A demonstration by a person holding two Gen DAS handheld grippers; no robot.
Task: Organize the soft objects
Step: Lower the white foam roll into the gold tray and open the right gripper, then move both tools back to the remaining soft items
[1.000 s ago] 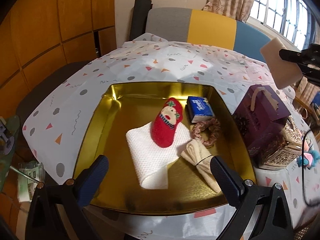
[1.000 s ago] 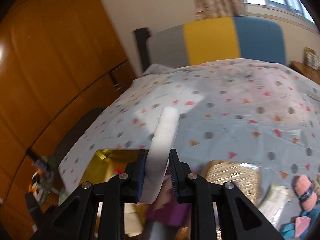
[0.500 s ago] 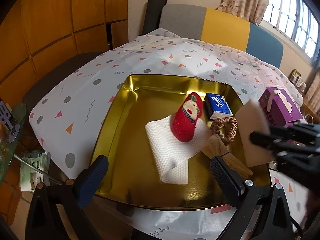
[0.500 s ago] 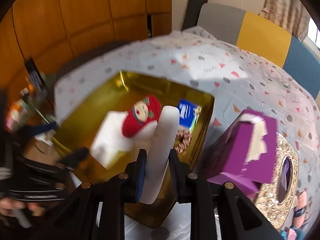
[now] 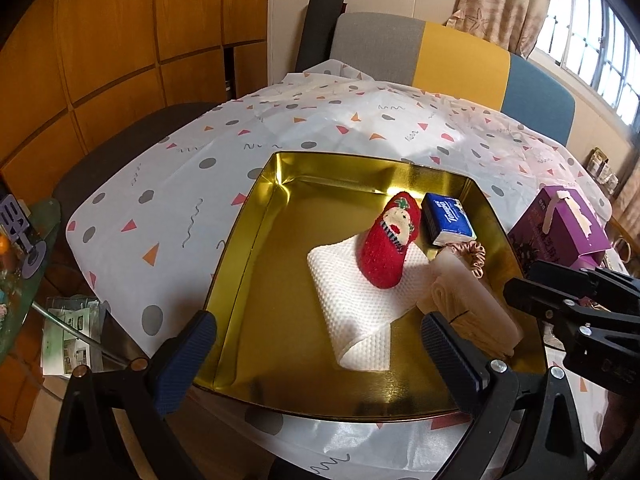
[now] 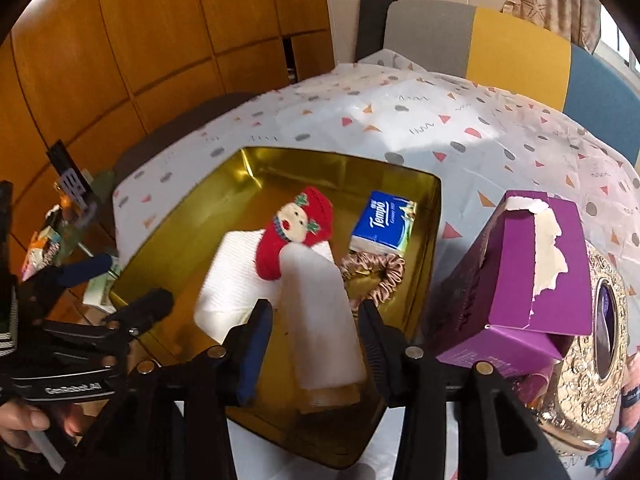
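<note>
While both grippers hang over the near edge of the tray, things stand so:
Tray: gold tray (image 5: 256, 240) on the patterned tablecloth (image 5: 168, 200).
Left gripper: left gripper (image 5: 316, 356) low over the near rim, jaws wide apart, holding nothing.
Right gripper: right gripper (image 6: 316, 320) over the tray's near right part, jaws apart, the sponge between them; whether the pads touch it cannot be told.
Sponge: white sponge (image 6: 320, 320) lying in the tray on a beige cloth (image 5: 480, 328), its far end against the sock.
Sock: red sock (image 5: 390, 252) on a white towel (image 5: 352, 312).
Tissues: blue pack (image 5: 448, 220) at the far right of the tray.
Scrunchie: pink scrunchie (image 6: 380, 280) beside the sponge, before the pack.
Box: purple box (image 6: 532, 272) outside the tray, to its right.
</note>
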